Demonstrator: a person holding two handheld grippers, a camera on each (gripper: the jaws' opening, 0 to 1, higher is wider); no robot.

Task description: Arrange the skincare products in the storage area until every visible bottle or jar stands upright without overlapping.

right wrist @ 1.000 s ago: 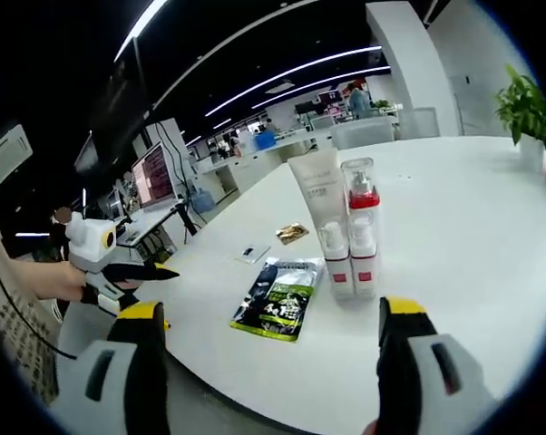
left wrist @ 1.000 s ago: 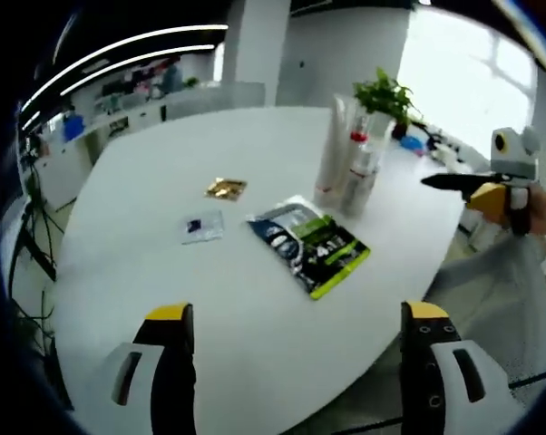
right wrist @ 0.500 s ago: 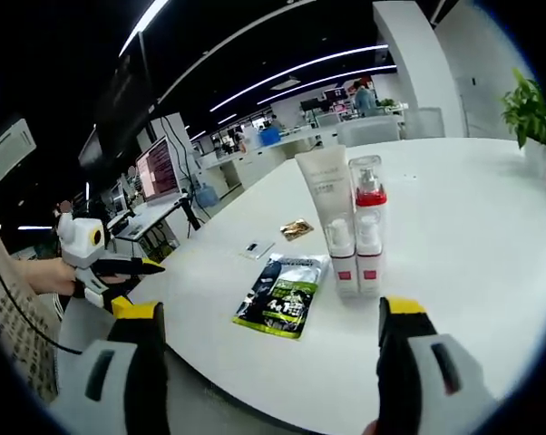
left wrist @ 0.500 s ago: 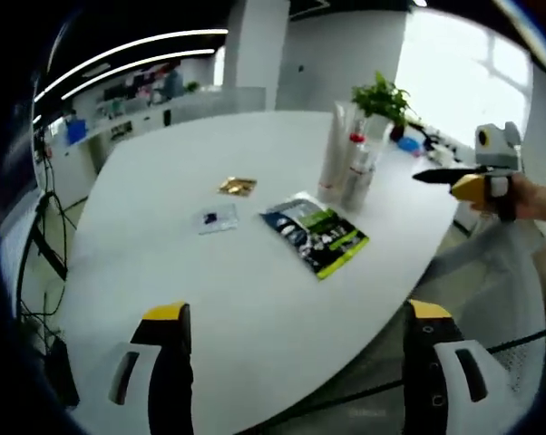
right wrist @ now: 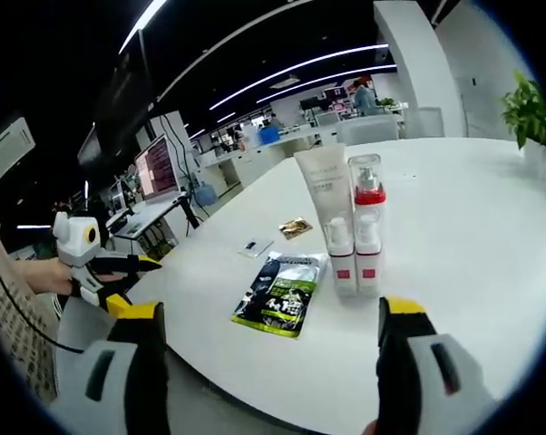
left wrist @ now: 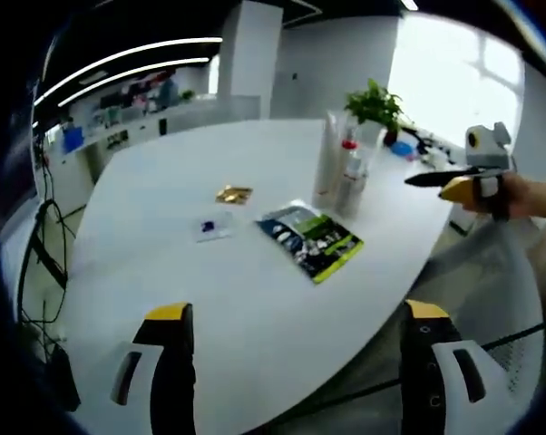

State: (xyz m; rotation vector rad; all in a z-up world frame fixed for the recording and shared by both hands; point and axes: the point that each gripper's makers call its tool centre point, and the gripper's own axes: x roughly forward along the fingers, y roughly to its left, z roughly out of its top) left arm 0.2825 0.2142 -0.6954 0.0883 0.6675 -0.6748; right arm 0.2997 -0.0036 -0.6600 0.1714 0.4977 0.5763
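Note:
A cluster of skincare items stands upright on the white round table [right wrist: 454, 227]: a tall white tube [right wrist: 316, 201], a clear pump bottle with a red collar [right wrist: 368, 208], and two small white bottles with red bases [right wrist: 342, 263] in front. The same cluster [left wrist: 339, 168] appears far off in the left gripper view. A black and green sachet [right wrist: 277, 296] [left wrist: 309, 239] lies flat on the table. My left gripper [left wrist: 296, 362] is open, held back from the table edge. My right gripper [right wrist: 264, 362] is open, off the near edge, with nothing between its jaws.
A small gold packet [left wrist: 233, 193] [right wrist: 296, 228] and a small clear packet [left wrist: 210, 227] [right wrist: 253, 248] lie flat on the table. A potted plant [left wrist: 375, 104] [right wrist: 525, 109] stands at the far side. Desks and monitors fill the room behind. A person's hand holds each gripper.
Both views have drifted slightly back from the table. The bottles and packets stay where they were. Both grippers remain open.

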